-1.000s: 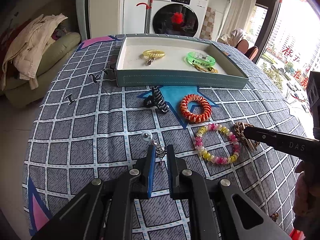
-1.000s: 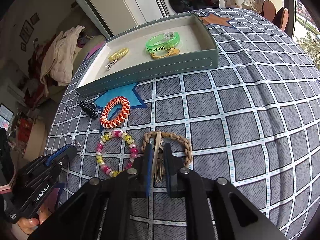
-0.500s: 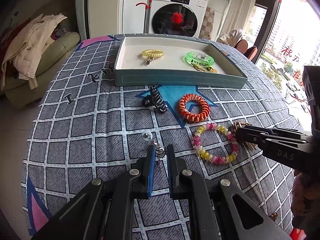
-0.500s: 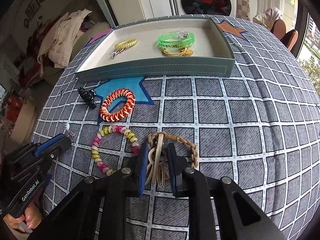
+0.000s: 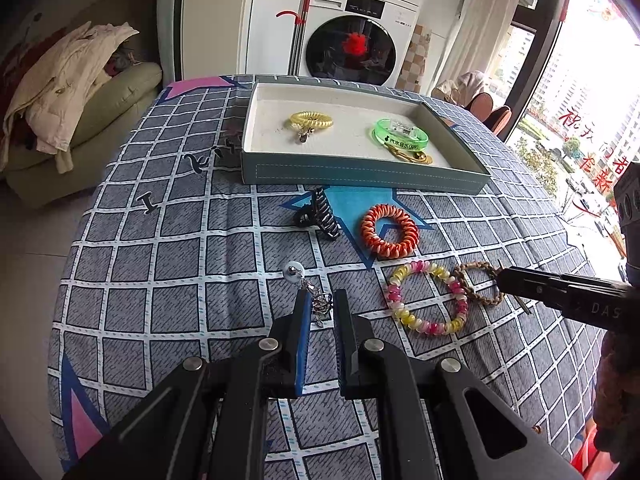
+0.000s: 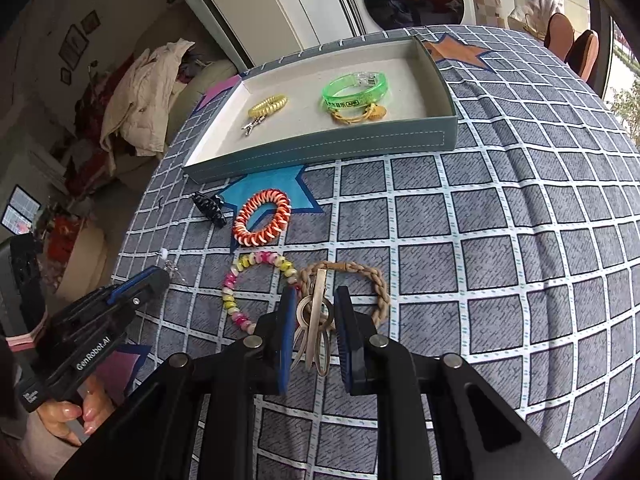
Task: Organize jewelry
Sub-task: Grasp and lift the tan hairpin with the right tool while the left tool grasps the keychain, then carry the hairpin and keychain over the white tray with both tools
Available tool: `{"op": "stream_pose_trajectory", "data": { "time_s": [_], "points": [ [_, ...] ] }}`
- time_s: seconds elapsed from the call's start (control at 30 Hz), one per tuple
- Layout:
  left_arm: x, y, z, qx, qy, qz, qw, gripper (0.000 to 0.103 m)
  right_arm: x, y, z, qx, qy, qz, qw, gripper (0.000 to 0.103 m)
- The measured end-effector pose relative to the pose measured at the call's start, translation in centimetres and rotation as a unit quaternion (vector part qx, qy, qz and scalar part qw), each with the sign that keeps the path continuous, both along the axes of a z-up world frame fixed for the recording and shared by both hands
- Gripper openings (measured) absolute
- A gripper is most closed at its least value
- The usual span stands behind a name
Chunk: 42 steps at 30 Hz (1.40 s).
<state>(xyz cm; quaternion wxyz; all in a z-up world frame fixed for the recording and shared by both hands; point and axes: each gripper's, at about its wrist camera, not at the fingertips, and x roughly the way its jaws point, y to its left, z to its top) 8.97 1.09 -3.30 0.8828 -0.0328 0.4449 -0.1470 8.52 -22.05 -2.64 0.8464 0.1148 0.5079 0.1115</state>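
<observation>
A teal tray (image 5: 360,174) (image 6: 320,148) at the back holds a yellow coil tie (image 5: 311,121), a green bangle (image 5: 402,139) and a gold piece. On the cloth lie a black claw clip (image 5: 318,214), an orange coil tie (image 5: 390,230), a pink and yellow bead bracelet (image 5: 426,300) and a braided tan bracelet (image 6: 360,284) with metal pendants. My left gripper (image 5: 320,304) straddles a silver chain earring (image 5: 316,300) with a white disc, jaws narrowly apart. My right gripper (image 6: 314,312) straddles the braided bracelet's pendants (image 6: 316,320), jaws narrowly apart.
A grid-patterned cloth (image 5: 180,240) covers the table; its edges fall away left and right. A sofa with clothes (image 5: 60,92) stands at the left, a washing machine (image 5: 352,40) behind the tray, chairs (image 6: 572,44) at the back right.
My right gripper has opened a little around the pendants and shifted slightly. My left gripper has stayed over the earring.
</observation>
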Motion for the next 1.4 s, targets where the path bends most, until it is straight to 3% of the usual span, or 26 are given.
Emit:
{"op": "stream_pose_trajectory", "data": {
  "time_s": [0.13, 0.5, 0.93, 1.13, 1.4],
  "points": [
    [0.0, 0.0, 0.1, 0.0, 0.0, 0.0, 1.0, 0.031, -0.8, 0.1, 0.2, -0.054, -0.009, 0.007, 0.998, 0.021],
    [1.8, -0.3, 3.3, -0.011, -0.022, -0.01, 0.9996, 0.031, 0.5, -1.9, 3.7, -0.008, -0.051, -0.012, 0.999, 0.021],
    [10.9, -2.4, 8.0, 0.002, -0.06, -0.023, 0.9979, 0.03, 8.8, -3.6, 7.3, 0.023, -0.088, -0.032, 0.995, 0.021],
    [15.2, -3.9, 7.0, 0.019, -0.046, -0.031, 0.9983, 0.031, 13.0, -4.1, 6.3, 0.017, -0.078, -0.046, 0.996, 0.021],
    [19.3, -6.2, 3.1, 0.032, -0.002, -0.053, 0.9981, 0.03, 16.3, -5.2, 2.0, -0.001, -0.032, -0.067, 0.997, 0.021]
  ]
}}
